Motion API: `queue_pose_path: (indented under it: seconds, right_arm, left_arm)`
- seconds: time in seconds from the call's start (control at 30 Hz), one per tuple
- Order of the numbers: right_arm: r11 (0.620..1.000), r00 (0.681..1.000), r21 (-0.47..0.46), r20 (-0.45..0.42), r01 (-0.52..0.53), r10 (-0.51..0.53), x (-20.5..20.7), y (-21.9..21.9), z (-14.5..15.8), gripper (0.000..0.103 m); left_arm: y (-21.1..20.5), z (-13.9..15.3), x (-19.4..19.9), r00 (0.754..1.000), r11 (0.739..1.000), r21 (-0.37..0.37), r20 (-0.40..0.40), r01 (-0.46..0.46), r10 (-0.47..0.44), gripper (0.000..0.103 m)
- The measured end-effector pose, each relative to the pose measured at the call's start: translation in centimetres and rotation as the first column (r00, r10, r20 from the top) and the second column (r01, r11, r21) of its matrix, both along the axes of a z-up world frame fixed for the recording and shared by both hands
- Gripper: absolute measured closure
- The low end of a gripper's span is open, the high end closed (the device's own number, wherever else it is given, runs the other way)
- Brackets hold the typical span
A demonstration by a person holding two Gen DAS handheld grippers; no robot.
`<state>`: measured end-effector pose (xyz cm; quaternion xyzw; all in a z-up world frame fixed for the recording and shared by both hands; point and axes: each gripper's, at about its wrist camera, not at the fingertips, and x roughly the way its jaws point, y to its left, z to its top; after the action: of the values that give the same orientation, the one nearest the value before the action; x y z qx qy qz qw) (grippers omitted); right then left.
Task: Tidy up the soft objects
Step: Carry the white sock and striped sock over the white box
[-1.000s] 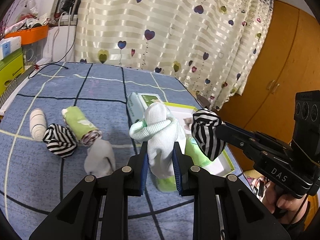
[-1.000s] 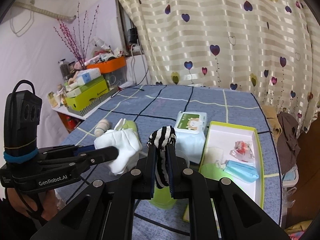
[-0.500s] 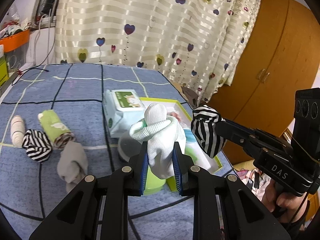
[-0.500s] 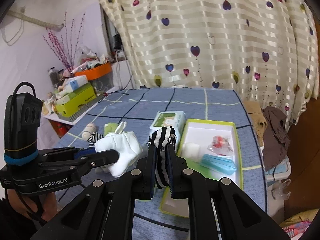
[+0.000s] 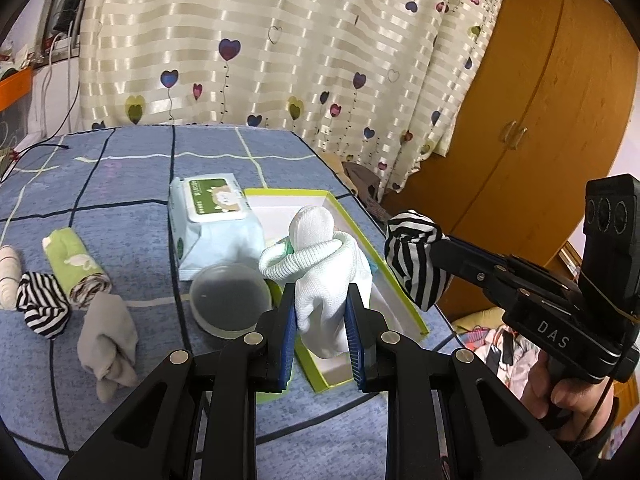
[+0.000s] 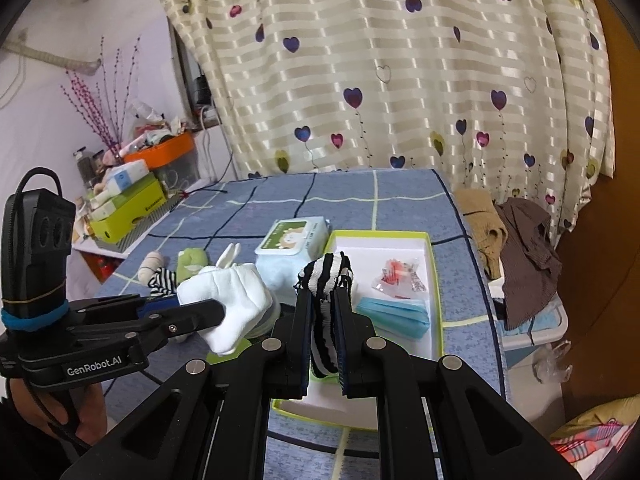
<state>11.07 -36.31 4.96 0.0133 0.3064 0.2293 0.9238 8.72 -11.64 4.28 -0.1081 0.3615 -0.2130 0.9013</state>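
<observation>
My left gripper (image 5: 320, 328) is shut on a rolled white sock (image 5: 320, 264), held above the near edge of a green-rimmed white box (image 5: 384, 248). My right gripper (image 6: 323, 324) is shut on a black-and-white striped sock (image 6: 326, 276) over the same box (image 6: 434, 264). Each gripper shows in the other's view: the right one (image 5: 436, 264) with its striped sock (image 5: 416, 256), the left one (image 6: 200, 312) with the white sock (image 6: 228, 296). On the blue bedspread lie a green roll (image 5: 76, 264), a striped sock ball (image 5: 40, 304), a grey sock (image 5: 106, 336) and a cream roll (image 5: 8, 276).
A pack of wet wipes (image 5: 212, 220) and a clear round lid (image 5: 230, 300) sit left of the box. Inside the box lie blue masks (image 6: 392, 316) and a red-printed packet (image 6: 398, 276). The bed edge drops off at the right, with clothes (image 6: 520, 248) piled there.
Both grippers have carried their socks to the right, from over the sock pile and wipes pack to over the box. The loose socks have slid to the left of both views.
</observation>
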Motion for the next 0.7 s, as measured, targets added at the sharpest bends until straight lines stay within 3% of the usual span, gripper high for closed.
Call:
queue_pose_path:
  seconds: [0.7]
  right_arm:
    - [0.998, 0.983, -0.027, -0.173, 0.054, -0.058, 3.9, -3.3, -7.3, 0.093]
  left_arm:
    - [-6.6, -5.8, 2.9, 0.978, 0.989, 0.058, -0.169, 0.133, -0.121, 0.080]
